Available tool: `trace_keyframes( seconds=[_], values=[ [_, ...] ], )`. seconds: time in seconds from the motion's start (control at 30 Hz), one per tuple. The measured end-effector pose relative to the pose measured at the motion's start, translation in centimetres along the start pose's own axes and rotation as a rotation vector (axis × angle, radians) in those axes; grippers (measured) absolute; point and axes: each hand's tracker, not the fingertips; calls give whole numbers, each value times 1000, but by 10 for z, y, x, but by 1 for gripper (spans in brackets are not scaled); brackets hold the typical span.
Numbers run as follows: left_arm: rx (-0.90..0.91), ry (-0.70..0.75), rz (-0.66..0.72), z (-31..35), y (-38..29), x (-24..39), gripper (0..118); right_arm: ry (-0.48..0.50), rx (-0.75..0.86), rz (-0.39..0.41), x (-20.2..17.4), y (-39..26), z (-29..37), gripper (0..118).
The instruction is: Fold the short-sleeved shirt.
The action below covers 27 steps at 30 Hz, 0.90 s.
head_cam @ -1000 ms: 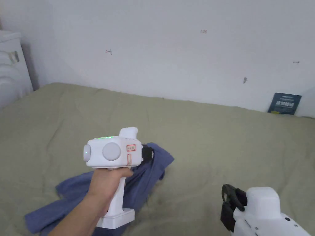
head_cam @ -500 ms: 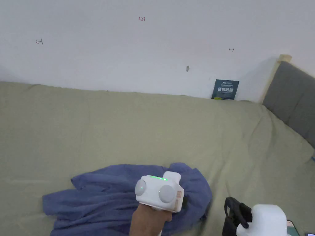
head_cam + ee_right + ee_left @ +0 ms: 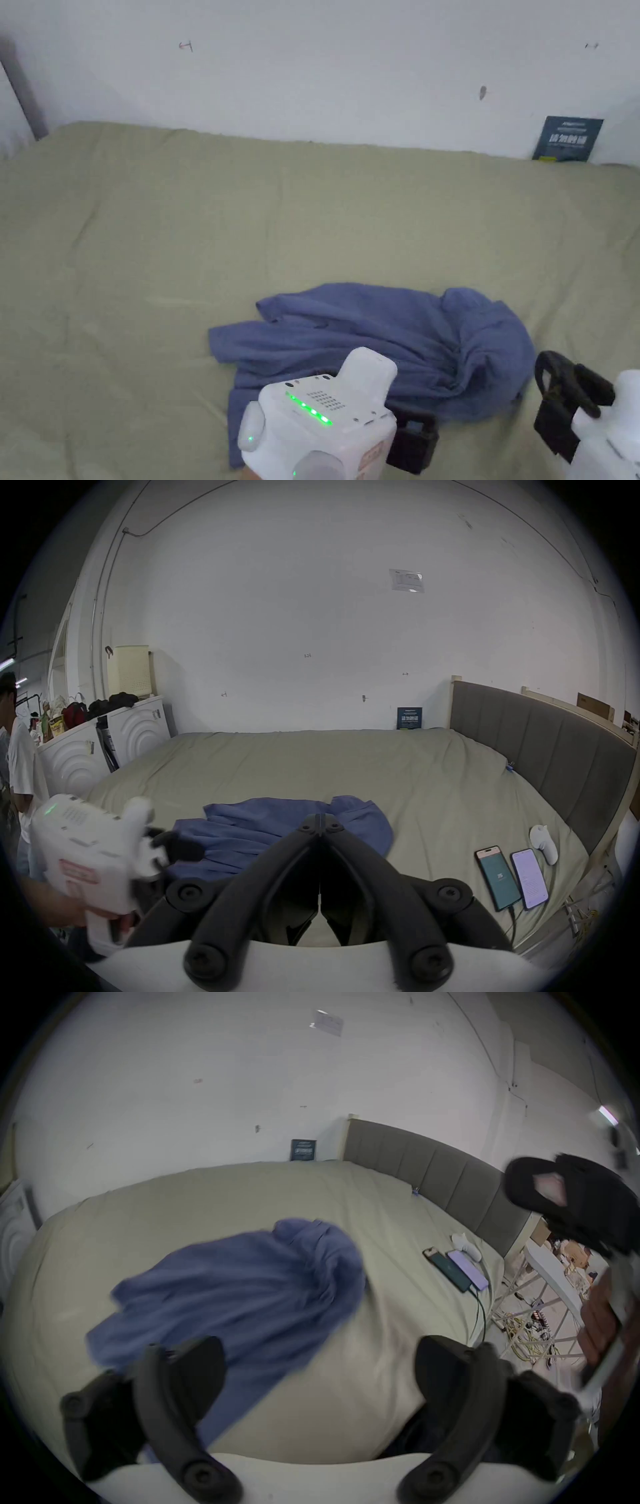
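**Shirt still crumpled, folding not begun**

Although both tools were close to it, the bed (image 3: 125,237) carried the blue shirt (image 3: 381,331) only as a loose, wrinkled heap near its front edge, a little right of the middle. No fold was visible; I judged that the whole task remained: spread the cloth flat, then fold sleeves and body.

The left gripper (image 3: 317,1383) was above the front part of the shirt with its jaws spread wide and nothing between them. The right gripper (image 3: 320,821) stayed just beside the right end of the heap, its jaws pressed together and empty.

The right gripper view showed things the head view missed: the grey headboard (image 3: 540,746) at the right edge of the bed, a person (image 3: 20,753) standing at the left, and two phones (image 3: 512,878) lying near the front right corner. The head view gave the clearest outline of the heap, while the left gripper view was blurred.
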Motion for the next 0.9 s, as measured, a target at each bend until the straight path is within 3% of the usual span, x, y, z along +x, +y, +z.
trace_keyframes(
  seconds=[0.03, 0.07, 0.1, 0.13, 0.23, 0.27, 0.4, 0.43, 0.47, 0.5, 0.53, 0.6, 0.7, 0.8, 0.83, 0.9],
  values=[
    [0, 20, 18, 16, -13, -10, 57, 9, 0, -6, -7, -2, 0, 0],
    [8, 52, 38, 26, -22, -19, 0, 18, -6, -11, -13, -2, -2, 0],
    [-4, 128, 58, 34, -29, -31, 0, 27, -15, -13, -21, -4, -4, 0],
    [-11, 140, 30, 38, -40, -45, 0, 39, -23, -11, -28, -6, -6, 0],
    [-30, 188, 131, 52, -48, -92, 0, 83, -47, 20, -47, -9, -13, 0],
    [-98, 249, 106, 37, -36, -114, 0, 88, -53, 30, -52, -10, -16, 0],
    [-81, 372, 127, 9, -2, -189, 0, 111, -76, 72, -64, -13, -31, 0],
    [-79, 424, 101, 2, 6, -209, 5, 111, -81, 75, -64, -14, -37, 0],
    [-54, 458, 65, -10, 11, -220, 44, 116, -87, 73, -63, -15, -41, 0],
    [-78, 515, 41, -26, 17, -232, 93, 120, -98, 66, -62, -16, -47, 0],
    [-92, 560, 29, -29, 24, -237, 118, 122, -105, 66, -61, -17, -53, 0],
    [-62, 582, -22, -53, 8, -248, 114, 120, -120, 76, -58, -20, -64, 0],
    [-192, 563, 41, -94, -9, -295, 114, 110, -143, 82, -51, -22, -82, 0],
    [-276, 556, -27, -120, -20, -294, 112, 104, -168, 54, -44, -24, -94, 0],
    [-297, 574, -72, -122, -14, -287, 109, 105, -174, 51, -44, -25, -98, 0],
    [-259, 540, -29, -117, -21, -280, 97, 103, -182, 59, -45, -27, -99, 0]
  ],
)
